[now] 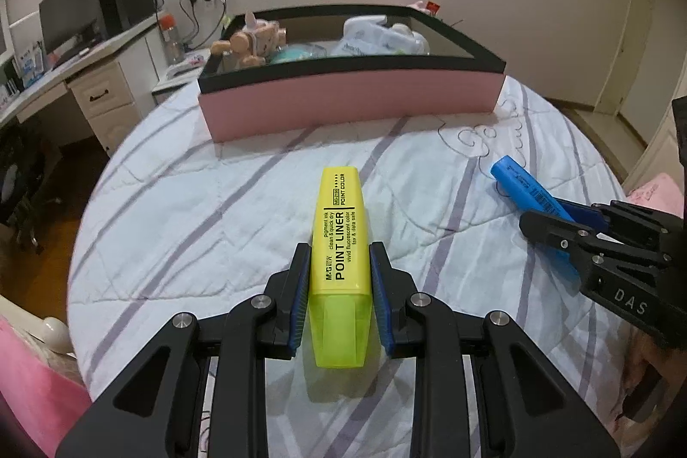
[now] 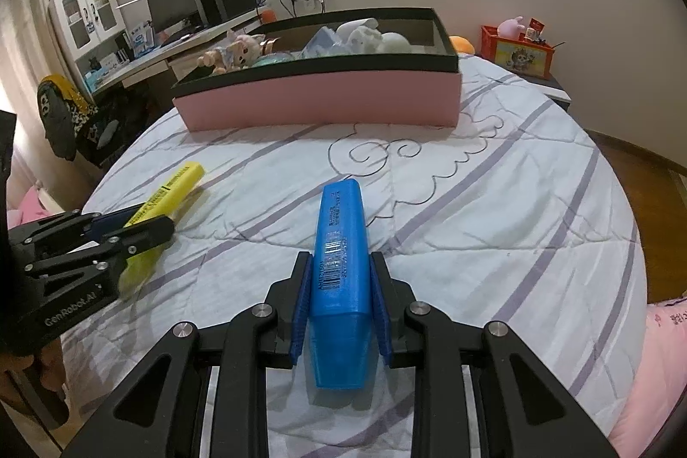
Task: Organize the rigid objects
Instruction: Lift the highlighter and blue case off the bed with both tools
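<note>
The yellow highlighter [image 1: 341, 243] is pinched by the left gripper [image 1: 341, 273]; the blue highlighter [image 2: 341, 273] is pinched by the right gripper [image 2: 341, 277], above the bed [image 1: 214, 209].

The yellow highlighter [image 1: 339, 243] carries black lettering and a translucent yellow-green cap. The blue highlighter [image 2: 341, 265] is solid bright blue with a pale barcode and a clearer blue cap. The box [image 1: 352, 101] has pink walls and a black rim. The quilt [image 1: 214, 209] is pale bluish-white, crossed by lilac-grey stripes and dark stitched curls.
</note>
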